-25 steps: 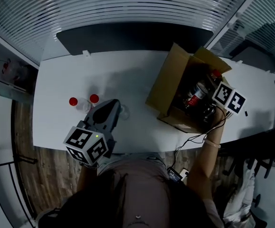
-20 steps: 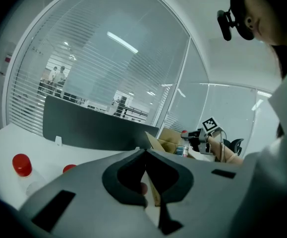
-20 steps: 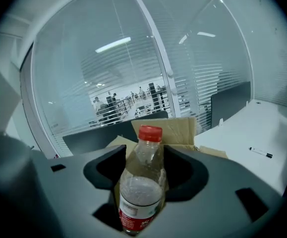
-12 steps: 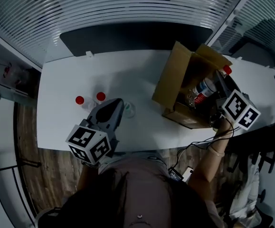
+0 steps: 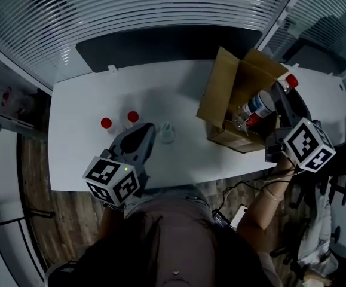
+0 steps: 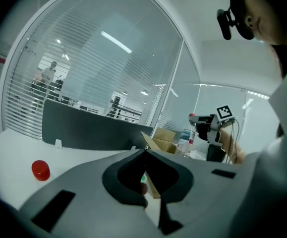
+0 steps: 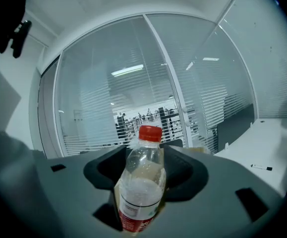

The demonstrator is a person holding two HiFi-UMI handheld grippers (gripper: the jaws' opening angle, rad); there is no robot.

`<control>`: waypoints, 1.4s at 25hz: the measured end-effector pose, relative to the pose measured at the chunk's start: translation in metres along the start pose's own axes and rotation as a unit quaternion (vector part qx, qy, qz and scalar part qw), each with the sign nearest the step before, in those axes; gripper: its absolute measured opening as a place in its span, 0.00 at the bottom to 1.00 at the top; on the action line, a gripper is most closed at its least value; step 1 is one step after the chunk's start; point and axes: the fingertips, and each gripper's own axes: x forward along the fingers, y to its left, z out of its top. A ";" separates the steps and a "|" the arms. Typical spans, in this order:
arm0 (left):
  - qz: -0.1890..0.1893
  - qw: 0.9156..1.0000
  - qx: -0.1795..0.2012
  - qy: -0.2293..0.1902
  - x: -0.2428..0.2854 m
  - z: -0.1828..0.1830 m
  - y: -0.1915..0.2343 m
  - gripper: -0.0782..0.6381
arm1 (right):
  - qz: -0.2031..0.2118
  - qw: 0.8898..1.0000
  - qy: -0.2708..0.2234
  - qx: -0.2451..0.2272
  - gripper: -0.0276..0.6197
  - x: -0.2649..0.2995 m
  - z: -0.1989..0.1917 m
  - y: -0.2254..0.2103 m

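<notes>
The bottle (image 7: 141, 180) is up in the air over the far-right end of the table (image 5: 178, 94), above the open cardboard box (image 5: 220, 88) and clear of its flaps. It stands upright in the right claw (image 5: 282, 94), whose jaws are closed round its middle. It is clear plastic with a red screw cap and a red-and-white label low on the body; whether it has liquid inside I cannot tell. So one bottle is out of the box, while another labelled bottle (image 5: 255, 107) lies inside it. Two red-capped bottles (image 5: 106, 123) (image 5: 132, 116) stand together on the table's left half, with a third clear one (image 5: 167, 133) just beside them. The left claw (image 6: 145, 165) hangs over the near edge close to those, its jaws pressed together on nothing.
</notes>
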 end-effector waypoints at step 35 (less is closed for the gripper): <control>0.005 1.000 0.002 -0.006 -0.119 -0.018 0.062 0.12 | 0.108 0.994 0.013 -0.011 0.42 -0.041 -0.094 0.212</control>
